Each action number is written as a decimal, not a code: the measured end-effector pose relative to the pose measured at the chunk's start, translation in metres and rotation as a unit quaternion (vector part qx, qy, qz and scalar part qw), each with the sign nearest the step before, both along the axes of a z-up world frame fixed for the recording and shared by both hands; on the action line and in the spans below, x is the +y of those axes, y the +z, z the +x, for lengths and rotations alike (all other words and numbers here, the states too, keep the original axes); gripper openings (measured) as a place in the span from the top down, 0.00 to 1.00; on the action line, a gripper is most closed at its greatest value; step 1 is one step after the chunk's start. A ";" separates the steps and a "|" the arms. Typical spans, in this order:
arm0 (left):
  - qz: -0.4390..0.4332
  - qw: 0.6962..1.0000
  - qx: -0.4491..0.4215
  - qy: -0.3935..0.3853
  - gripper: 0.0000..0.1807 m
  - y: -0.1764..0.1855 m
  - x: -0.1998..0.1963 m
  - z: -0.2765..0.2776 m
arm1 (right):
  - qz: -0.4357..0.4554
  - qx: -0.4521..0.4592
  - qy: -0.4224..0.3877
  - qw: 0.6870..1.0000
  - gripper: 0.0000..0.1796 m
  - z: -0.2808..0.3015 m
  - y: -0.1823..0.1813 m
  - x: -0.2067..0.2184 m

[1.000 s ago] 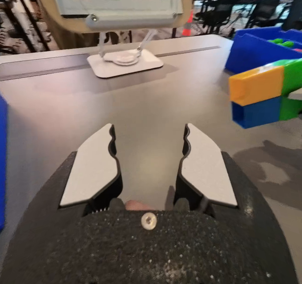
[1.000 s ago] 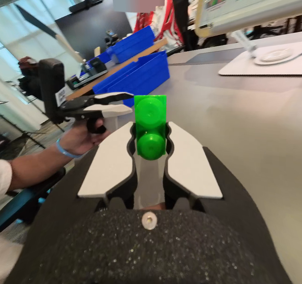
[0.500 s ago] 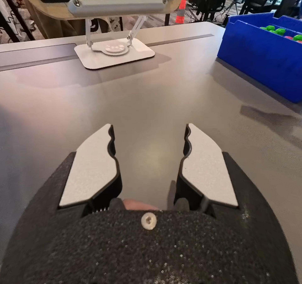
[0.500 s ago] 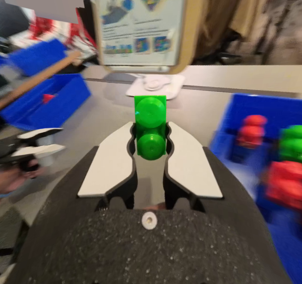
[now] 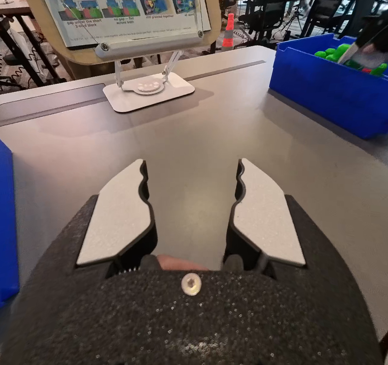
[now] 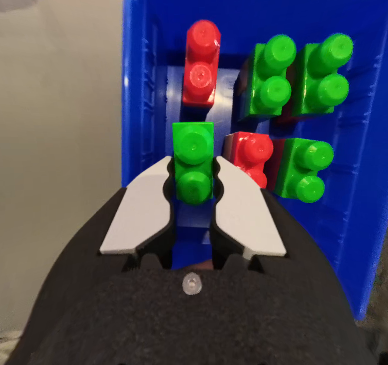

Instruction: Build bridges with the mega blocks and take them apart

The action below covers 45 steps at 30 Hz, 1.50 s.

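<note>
My right gripper (image 6: 192, 161) is shut on a green two-stud block (image 6: 192, 161) and holds it over the inside of a blue bin (image 6: 241, 2), pointing down into it. In the bin lie a red two-stud block (image 6: 200, 65), another red block (image 6: 251, 157) and three green two-stud blocks (image 6: 270, 77). My left gripper (image 5: 192, 165) is open and empty above the bare grey table (image 5: 189, 134). In the left wrist view the blue bin (image 5: 327, 94) stands at the right with green blocks (image 5: 333, 53) in it, and the right gripper (image 5: 361, 46) reaches into it.
An instruction board on a white stand (image 5: 147, 90) stands at the table's far side. Another blue bin's edge (image 5: 6, 218) shows at the left. Chairs and an orange cone (image 5: 230, 31) are beyond the table.
My right gripper swung right with the green block, from above the table to over the blue bin, now pointing down into it. My left gripper stayed open and tilted up slightly.
</note>
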<state>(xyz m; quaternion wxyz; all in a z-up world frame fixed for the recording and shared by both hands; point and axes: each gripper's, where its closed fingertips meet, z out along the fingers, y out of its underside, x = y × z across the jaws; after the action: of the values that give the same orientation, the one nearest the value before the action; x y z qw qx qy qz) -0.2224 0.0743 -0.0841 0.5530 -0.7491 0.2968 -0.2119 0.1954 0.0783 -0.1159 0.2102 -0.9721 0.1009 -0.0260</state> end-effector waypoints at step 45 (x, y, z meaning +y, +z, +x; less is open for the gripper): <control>-0.039 0.995 0.046 0.085 0.64 -0.028 0.037 -0.046 | 0.310 0.116 0.309 0.892 0.68 -0.282 -0.025 -0.047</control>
<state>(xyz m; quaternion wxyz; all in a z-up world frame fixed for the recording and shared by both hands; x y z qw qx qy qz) -0.2686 0.1115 -0.1125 0.5254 -0.8013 0.2490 -0.1411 -0.0868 0.0310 -0.1410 0.4847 -0.8361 -0.1776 0.1854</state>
